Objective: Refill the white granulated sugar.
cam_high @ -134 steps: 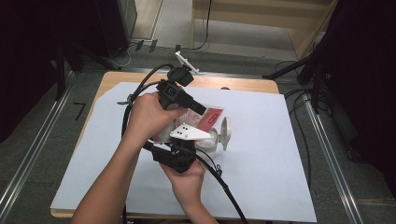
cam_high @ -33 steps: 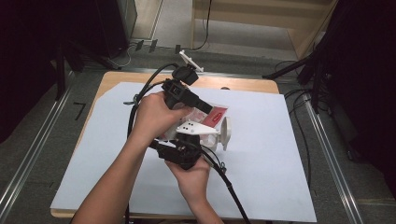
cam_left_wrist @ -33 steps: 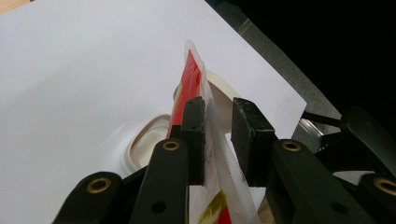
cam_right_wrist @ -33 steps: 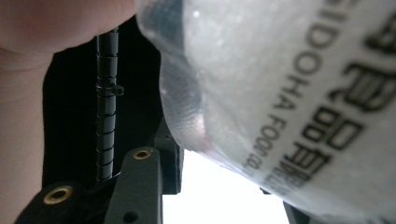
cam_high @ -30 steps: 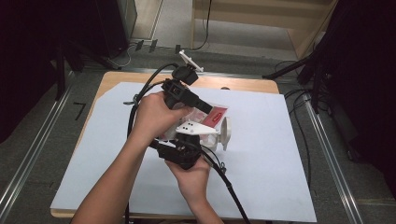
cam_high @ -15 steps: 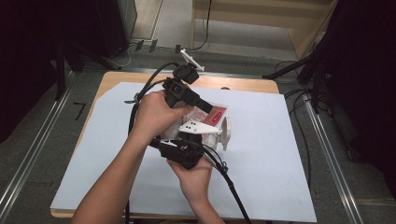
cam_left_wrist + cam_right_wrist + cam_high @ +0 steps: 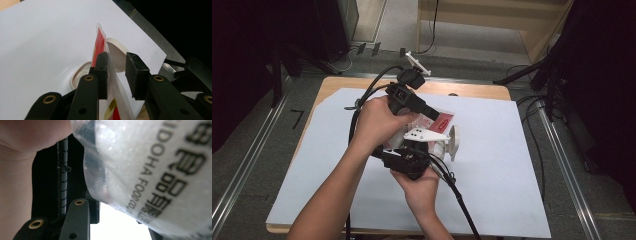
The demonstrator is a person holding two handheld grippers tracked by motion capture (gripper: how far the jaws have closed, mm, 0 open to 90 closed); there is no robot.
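While both hands are crowding over the middle of the white sheet [image 7: 512, 165], the thing being worked on is a snack packet [image 7: 439, 121], red and white with a clear plastic part, held up off the table between the two grippers. Beside it a white plastic cup [image 7: 454, 141] is lying tipped over on the sheet.

Looking along the left gripper [image 7: 117, 75], its jaws are standing apart with a gap between them, and the packet's thin edge [image 7: 101, 47] is running straight up through that gap, pressed against one pad [image 7: 102, 75] and clear of the other. So it's not pinching anything yet, just straddling the edge. The packet's long axis is pointing away from that gripper, edge-on to it.

The right gripper [image 7: 408, 162] is sitting lower, nearer the person, and its own view is showing the printed clear film [image 7: 160, 170] right up against the camera. I honestly can't tell whether it's clamped on the film, since the film is hiding the tips.

My guess is the left gripper is the one lined up to close on the top edge, with the packet directly ahead of it.
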